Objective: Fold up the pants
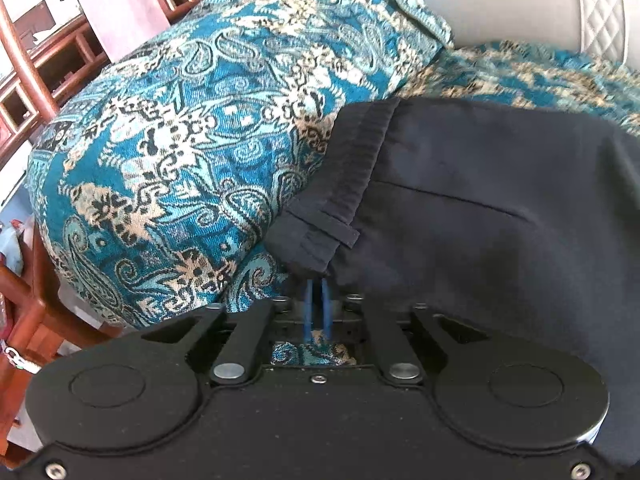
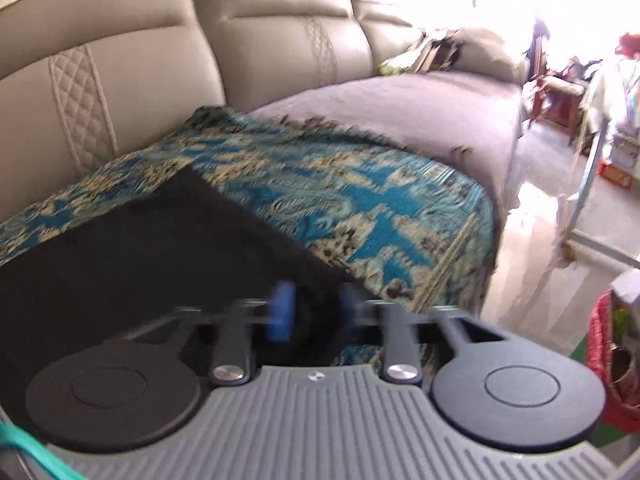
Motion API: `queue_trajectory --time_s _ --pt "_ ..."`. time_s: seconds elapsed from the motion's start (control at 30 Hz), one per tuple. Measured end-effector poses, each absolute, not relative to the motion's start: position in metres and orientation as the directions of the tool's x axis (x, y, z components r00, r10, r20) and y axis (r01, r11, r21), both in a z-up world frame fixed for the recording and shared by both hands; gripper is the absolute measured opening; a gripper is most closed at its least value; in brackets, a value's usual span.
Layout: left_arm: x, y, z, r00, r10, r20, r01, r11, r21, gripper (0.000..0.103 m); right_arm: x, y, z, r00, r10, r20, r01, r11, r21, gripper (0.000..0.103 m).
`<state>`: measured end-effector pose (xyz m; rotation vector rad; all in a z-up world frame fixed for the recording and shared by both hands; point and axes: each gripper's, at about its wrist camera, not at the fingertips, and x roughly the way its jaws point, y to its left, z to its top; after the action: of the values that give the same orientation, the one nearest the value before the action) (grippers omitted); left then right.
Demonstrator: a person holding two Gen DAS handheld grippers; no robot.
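Note:
Dark navy pants lie on a teal paisley throw over a sofa seat. The waistband with a belt loop points toward the left gripper. My left gripper is shut on the waistband corner, its blue fingers close together under the cloth. In the right wrist view the pants spread to the left on the throw. My right gripper stands open at the pants' near right corner, blue fingertips apart with dark cloth between them. This view is motion-blurred.
A beige leather sofa back runs behind. A grey cover lies on the seat further right. Wooden shelving stands at left. Floor and a red bag are at right.

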<state>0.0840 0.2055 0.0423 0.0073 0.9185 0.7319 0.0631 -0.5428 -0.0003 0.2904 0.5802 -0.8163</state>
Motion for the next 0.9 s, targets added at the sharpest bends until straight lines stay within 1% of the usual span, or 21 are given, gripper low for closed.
queue_trajectory --time_s 0.03,0.1,0.17,0.27,0.33,0.4,0.57,0.67,0.73,0.83,0.9 --pt "0.079 0.205 0.047 0.409 0.562 -0.719 -0.575 0.770 0.275 0.028 0.061 -0.541 0.004 0.540 -0.617 -0.572 0.761 0.648 0.020 0.079" --pt "0.071 0.204 0.059 0.465 0.516 -0.720 -0.567 0.798 0.205 0.041 0.055 -0.534 0.014 0.548 -0.637 -0.543 0.769 0.638 0.028 0.079" --pt "0.063 0.199 0.071 0.525 0.478 -0.704 -0.538 0.828 0.161 0.042 0.049 -0.524 0.025 0.581 -0.628 -0.518 0.756 0.653 0.057 0.079" --pt "0.058 0.181 0.087 0.594 0.472 -0.652 -0.477 0.859 0.187 0.046 0.047 -0.495 0.041 0.685 -0.554 -0.473 0.670 0.735 0.108 0.082" --pt "0.055 0.164 0.095 0.642 0.446 -0.624 -0.420 0.885 0.201 0.047 0.053 -0.470 0.049 0.757 -0.468 -0.457 0.576 0.807 0.128 0.085" --pt "0.054 0.146 0.100 0.679 0.406 -0.612 -0.364 0.910 0.200 0.048 0.064 -0.437 0.056 0.825 -0.339 -0.453 0.445 0.883 0.149 0.085" --pt "0.048 0.091 0.093 0.752 0.256 -0.607 -0.190 0.967 0.172 0.048 0.103 -0.348 0.070 0.892 -0.024 -0.451 0.125 0.972 0.197 0.087" --pt "0.044 0.051 0.080 0.789 0.178 -0.588 -0.091 0.980 0.175 0.047 0.127 -0.287 0.074 0.874 0.186 -0.449 -0.090 0.970 0.226 0.087" --pt "0.042 0.030 0.071 0.805 0.131 -0.579 -0.034 0.984 0.176 0.044 0.142 -0.244 0.077 0.831 0.325 -0.452 -0.248 0.943 0.222 0.082" --pt "0.041 0.001 0.056 0.823 0.049 -0.566 0.053 0.985 0.162 0.038 0.161 -0.183 0.080 0.757 0.442 -0.481 -0.416 0.894 0.167 0.077" --pt "0.039 -0.011 0.049 0.823 -0.005 -0.567 0.103 0.985 0.141 0.034 0.174 -0.151 0.080 0.721 0.471 -0.508 -0.483 0.868 0.120 0.074"
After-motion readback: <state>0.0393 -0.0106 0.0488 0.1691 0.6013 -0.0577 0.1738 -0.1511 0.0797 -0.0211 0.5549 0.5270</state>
